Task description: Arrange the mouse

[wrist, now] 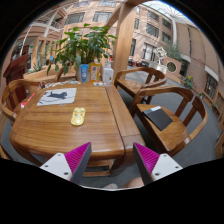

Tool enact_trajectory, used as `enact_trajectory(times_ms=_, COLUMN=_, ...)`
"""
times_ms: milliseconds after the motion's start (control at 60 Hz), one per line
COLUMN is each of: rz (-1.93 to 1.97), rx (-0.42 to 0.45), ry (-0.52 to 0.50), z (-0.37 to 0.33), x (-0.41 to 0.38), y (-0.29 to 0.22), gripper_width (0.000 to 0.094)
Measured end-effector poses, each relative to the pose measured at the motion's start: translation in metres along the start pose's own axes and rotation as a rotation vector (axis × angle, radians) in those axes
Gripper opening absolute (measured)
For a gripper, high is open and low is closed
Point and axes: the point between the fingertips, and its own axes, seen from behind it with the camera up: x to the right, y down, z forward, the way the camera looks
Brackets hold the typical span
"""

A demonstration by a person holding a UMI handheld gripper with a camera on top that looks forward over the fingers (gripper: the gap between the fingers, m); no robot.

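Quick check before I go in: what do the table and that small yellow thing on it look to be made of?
The brown slatted table looks like varnished wood: visible grain, plank seams and a soft sheen. The small yellow object lying on it, ahead of the open claw, seems smooth and glossy, likely plastic, though it is too small to be sure. The curved-arm brown chair beside the table looks like the same wood.

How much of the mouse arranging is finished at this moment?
Nothing looks done yet. The mouse lies on the bare wooden table, apart from the mat farther back. The gripper is open and empty, short of the mouse. Approach, grasp and placement all remain.
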Motion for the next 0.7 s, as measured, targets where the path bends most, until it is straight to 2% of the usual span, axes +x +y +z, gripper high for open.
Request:
enact_trajectory(times_ms=133, rz=0.002, rx=-0.001, ry=-0.089, z=0.026, x=-0.055, y=0.007, gripper_width=0.0858)
enact_trajectory(times_ms=267, rz=0.001, rx=0.012, ry=-0.148, z=0.063, x=-0.098, y=-0.011, gripper_width=0.0858)
enact_trajectory(times_ms=550, rz=0.011, rx=0.024, ry=-0.133, z=0.152, x=-0.139, y=-0.064, gripper_width=0.0852)
enact_trajectory(times_ms=667, rz=0.031, rx=-0.011, ry=-0.142, z=0.172, x=-0.147, y=-0.063, gripper_width=0.0815)
enact_trajectory(times_ms=700, rz=0.041, rx=0.001, ry=-0.154, z=0.174, x=-0.150, y=-0.066, gripper_width=0.0780)
